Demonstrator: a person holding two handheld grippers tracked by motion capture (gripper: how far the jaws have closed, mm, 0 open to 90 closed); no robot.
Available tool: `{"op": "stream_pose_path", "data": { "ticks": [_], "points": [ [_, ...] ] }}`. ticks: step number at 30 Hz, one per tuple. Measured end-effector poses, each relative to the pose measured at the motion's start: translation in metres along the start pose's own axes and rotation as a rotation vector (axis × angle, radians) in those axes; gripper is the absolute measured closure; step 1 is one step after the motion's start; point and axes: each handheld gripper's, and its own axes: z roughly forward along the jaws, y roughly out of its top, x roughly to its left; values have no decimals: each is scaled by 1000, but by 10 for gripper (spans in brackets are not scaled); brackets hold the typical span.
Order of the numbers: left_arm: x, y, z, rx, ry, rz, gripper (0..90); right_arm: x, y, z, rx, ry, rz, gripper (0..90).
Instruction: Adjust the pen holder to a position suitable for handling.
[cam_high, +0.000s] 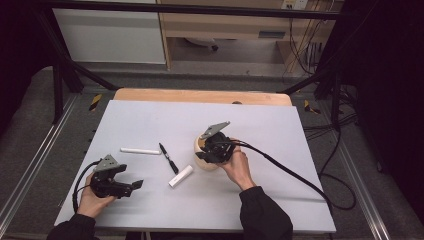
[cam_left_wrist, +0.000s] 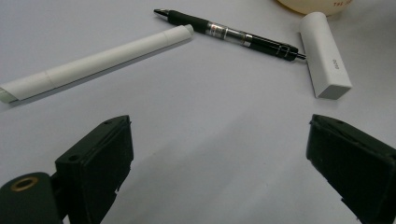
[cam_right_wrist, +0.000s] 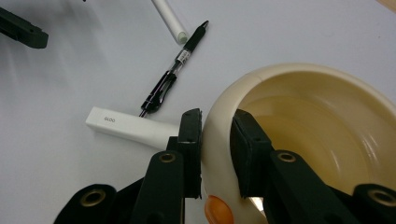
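Pens (cam_high: 168, 158) are lying loose on the counter (cam_high: 150, 120); right claw (cam_right_wrist: 217, 140) is pinching the cup's (cam_right_wrist: 299, 107) rim, left claw (cam_left_wrist: 219, 158) gaping empty.

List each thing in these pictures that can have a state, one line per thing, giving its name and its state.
cream cup: upright, empty, rim gripped
right gripper: shut on the cup's wall
left gripper: open, nothing between its jaws
black pen: lying flat, tip showing
white tube: lying flat
white stick: lying flat, by the cup

The left gripper (cam_high: 131, 186) rests low near the worktop's front-left, jaws spread wide. The right gripper (cam_right_wrist: 217, 149) has its jaws clamped across a rim, forearm angled inward.
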Motion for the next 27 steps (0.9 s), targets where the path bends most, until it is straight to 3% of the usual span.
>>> {"op": "stream_pose_path", "data": {
  "ticks": [11, 19, 27],
  "points": [
    [0, 0, 0, 3, 0, 0, 73, 1, 2, -6, -27, -4, 23, 517],
    [-1, 0, 0, 4, -1, 0, 73, -1, 5, -26, -85, -32, 63, 273],
    [-1, 0, 1, 8, -5, 4, 73, -4, -5, -44, -120, -57, 95, 109]
  ]
}}
